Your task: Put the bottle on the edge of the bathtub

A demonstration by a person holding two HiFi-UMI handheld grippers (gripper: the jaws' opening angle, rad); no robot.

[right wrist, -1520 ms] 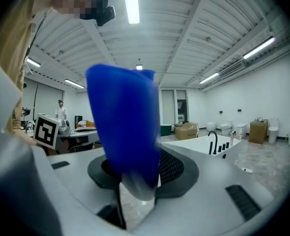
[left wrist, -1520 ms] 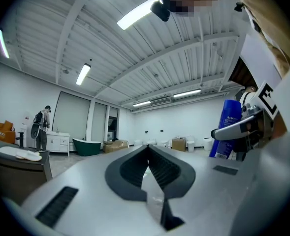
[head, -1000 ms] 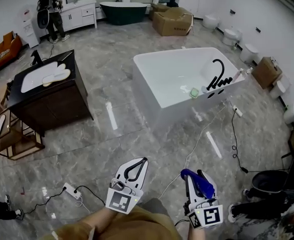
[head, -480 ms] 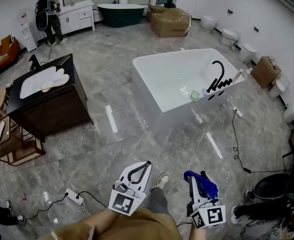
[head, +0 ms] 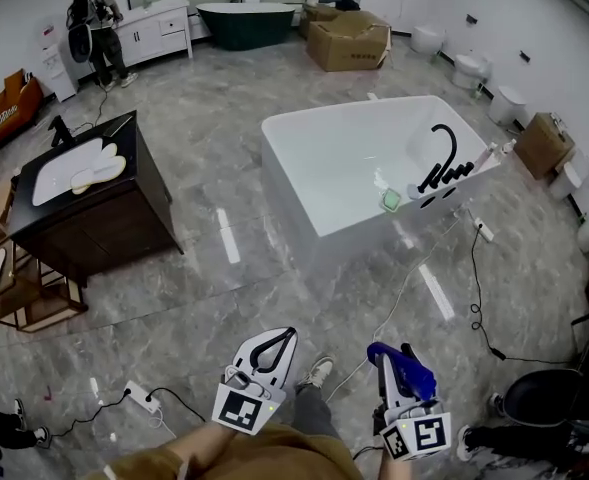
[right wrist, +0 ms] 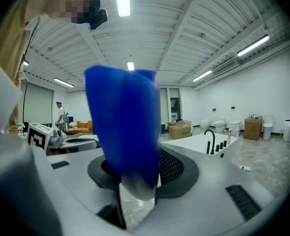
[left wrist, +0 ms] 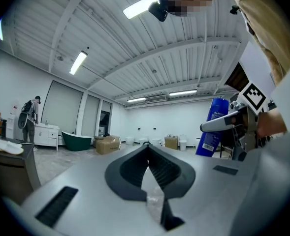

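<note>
A blue bottle (head: 402, 368) is clamped in my right gripper (head: 394, 366) at the bottom right of the head view; in the right gripper view the blue bottle (right wrist: 123, 132) fills the space between the jaws. My left gripper (head: 272, 346) sits beside it at the bottom centre, jaws together with nothing in them, also seen as the left gripper (left wrist: 148, 154) in its own view. The white bathtub (head: 304, 183) stands ahead on the floor, well beyond both grippers, with a black faucet (head: 442, 153) on its right edge and a small green item (head: 390, 200) on that rim.
A dark vanity cabinet with a white sink (head: 84, 193) stands at left. A power strip with cables (head: 139, 396) lies on the floor near my feet, and a cable (head: 474, 288) runs right of the tub. Cardboard boxes (head: 349, 40), a dark tub (head: 246, 20) and a person (head: 99, 28) are at the back.
The view has shifted forward slightly towards the bathtub; a shoe has come into view between the grippers. Both grippers keep their grip states.
</note>
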